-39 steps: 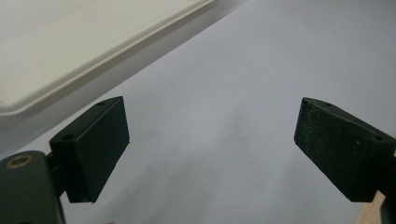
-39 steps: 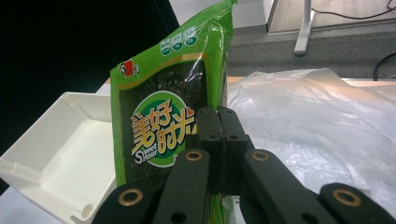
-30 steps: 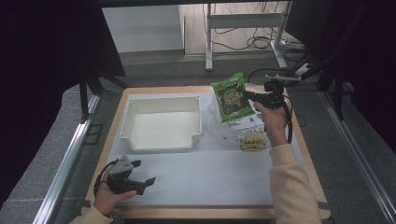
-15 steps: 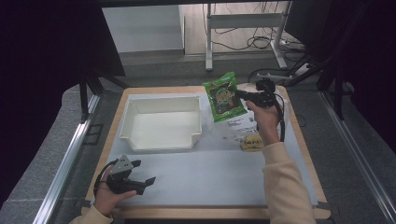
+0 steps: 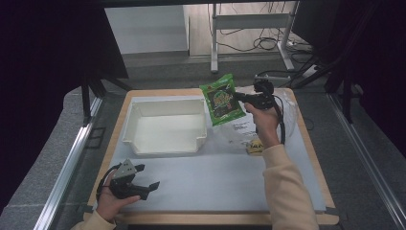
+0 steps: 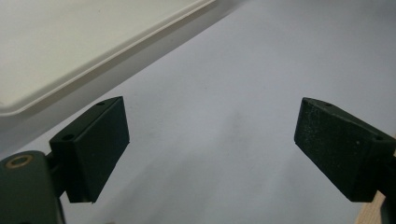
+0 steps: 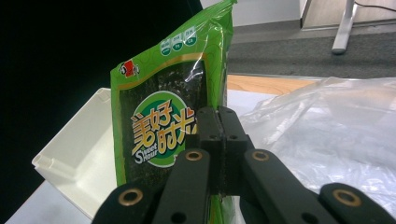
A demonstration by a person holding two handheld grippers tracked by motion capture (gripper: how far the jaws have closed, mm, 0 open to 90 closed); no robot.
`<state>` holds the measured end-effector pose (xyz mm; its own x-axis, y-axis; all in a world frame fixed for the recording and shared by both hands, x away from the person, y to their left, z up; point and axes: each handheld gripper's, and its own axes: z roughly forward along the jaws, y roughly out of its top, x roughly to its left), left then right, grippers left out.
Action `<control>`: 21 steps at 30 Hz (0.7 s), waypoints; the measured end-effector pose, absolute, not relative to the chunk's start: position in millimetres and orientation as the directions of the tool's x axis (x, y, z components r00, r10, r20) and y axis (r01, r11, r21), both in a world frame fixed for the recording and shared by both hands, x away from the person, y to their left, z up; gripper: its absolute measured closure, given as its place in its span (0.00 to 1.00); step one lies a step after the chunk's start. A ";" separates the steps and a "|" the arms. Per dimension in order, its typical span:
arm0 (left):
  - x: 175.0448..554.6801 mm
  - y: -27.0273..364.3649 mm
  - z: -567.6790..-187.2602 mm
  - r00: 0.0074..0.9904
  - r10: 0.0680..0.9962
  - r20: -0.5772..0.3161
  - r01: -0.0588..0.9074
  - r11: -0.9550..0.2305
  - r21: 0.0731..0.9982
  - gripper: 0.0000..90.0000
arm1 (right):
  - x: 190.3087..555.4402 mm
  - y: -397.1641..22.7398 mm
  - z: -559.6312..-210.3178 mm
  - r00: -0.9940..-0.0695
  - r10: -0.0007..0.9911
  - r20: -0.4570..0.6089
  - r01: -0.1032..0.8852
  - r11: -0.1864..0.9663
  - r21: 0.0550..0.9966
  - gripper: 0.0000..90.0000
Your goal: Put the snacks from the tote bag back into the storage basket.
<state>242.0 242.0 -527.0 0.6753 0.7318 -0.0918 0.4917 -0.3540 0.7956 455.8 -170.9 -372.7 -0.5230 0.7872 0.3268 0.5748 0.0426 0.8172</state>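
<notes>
Carrying green seaweed snack packet (image 5: 222, 99), pinched in right gripper (image 5: 241, 97), above table's far edge toward white tray (image 5: 165, 127). Next: position over tray, release; left gripper (image 5: 146, 188) idle, jaws spread, near corner.

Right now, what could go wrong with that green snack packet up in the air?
The right gripper pinches the green snack packet only at one edge, so it might slip or swing loose. It hangs past the corner of the white tray, so a drop could land on the table instead. The clear plastic bag lies close behind and might get snagged.
</notes>
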 end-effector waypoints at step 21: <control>242.5 242.6 -527.0 0.677 0.730 -0.096 0.493 -0.352 0.796 0.11 | 459.7 -144.5 -374.9 -0.553 0.758 0.345 0.572 0.045 0.819 1.00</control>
<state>242.5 242.6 -527.0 0.6766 0.7300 -0.0961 0.4925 -0.3517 0.7961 459.7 -144.5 -374.9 -0.5535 0.7582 0.3446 0.5720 0.0454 0.8190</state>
